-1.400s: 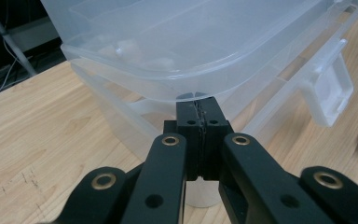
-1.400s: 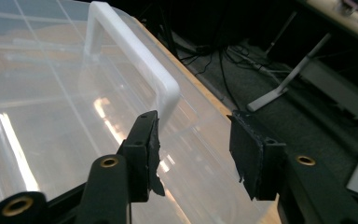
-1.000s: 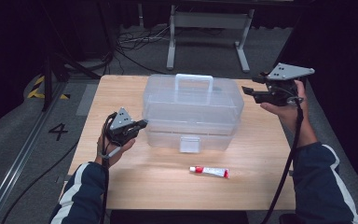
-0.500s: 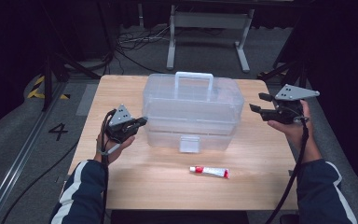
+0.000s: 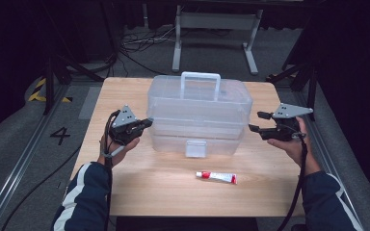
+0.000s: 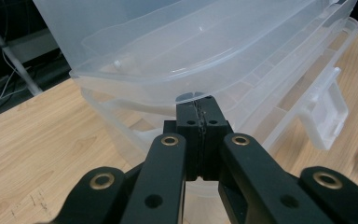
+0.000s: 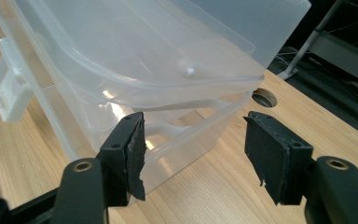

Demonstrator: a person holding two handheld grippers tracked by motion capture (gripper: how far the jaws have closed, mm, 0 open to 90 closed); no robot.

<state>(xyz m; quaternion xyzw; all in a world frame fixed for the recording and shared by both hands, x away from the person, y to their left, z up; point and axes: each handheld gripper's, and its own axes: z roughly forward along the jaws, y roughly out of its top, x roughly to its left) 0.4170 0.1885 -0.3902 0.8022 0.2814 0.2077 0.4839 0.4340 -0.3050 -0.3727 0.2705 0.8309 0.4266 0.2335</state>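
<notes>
Dark studio floor with cables and a metal stand surrounds the pale wooden tabletop (image 5: 139,192). At its middle stands a clear plastic lidded storage box with a carry handle (image 5: 198,115), its white front latch facing the person. Left tongs (image 5: 146,123) sit at the box's left end, jaws pressed together with nothing between them. Right tongs (image 5: 257,122) hover just off the box's right end; their jaws have just been opening and hold nothing. A small white tube with a red cap (image 5: 216,177) lies in front of the box.
</notes>
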